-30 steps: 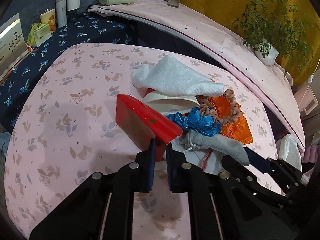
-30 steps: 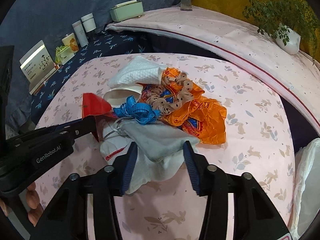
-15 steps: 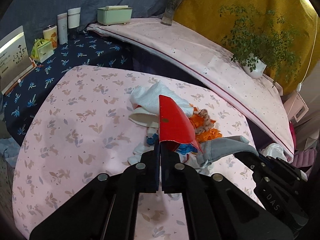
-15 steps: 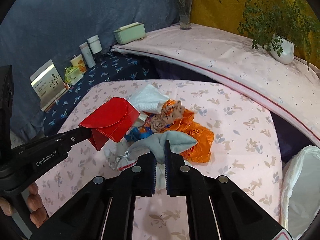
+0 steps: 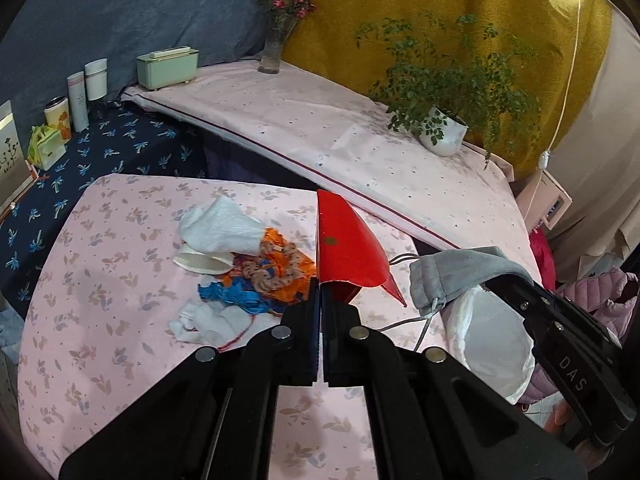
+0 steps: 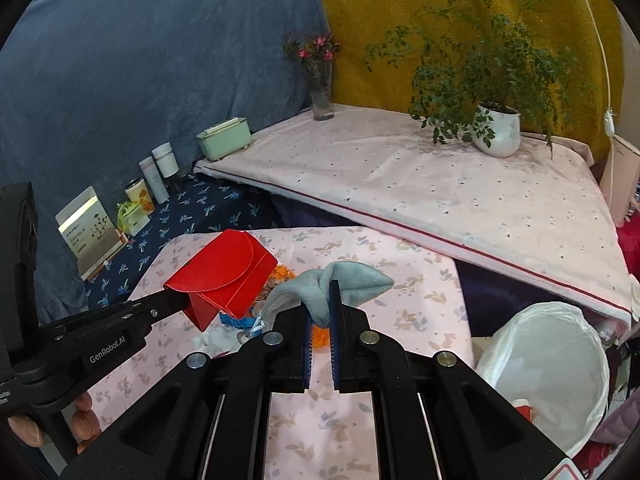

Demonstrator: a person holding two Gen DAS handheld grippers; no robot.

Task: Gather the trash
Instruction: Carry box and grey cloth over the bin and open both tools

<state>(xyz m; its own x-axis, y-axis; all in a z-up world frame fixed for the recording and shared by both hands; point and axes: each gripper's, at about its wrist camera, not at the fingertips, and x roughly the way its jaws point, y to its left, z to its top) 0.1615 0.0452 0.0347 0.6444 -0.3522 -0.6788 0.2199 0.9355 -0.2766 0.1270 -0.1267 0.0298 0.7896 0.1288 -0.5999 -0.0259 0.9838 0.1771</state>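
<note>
Left gripper (image 5: 321, 300): fingers closed on the lower edge of a red paper box (image 5: 348, 248), held clear above the desk (image 5: 100, 288). Right gripper (image 6: 320, 312): fingers clamped on a grey drawstring pouch (image 6: 344, 280), also lifted. Remaining trash pile (image 5: 244, 276) lies on the desk beyond and left of the left fingers. White-lined bin (image 6: 560, 368) stands right of the right fingers.
</note>
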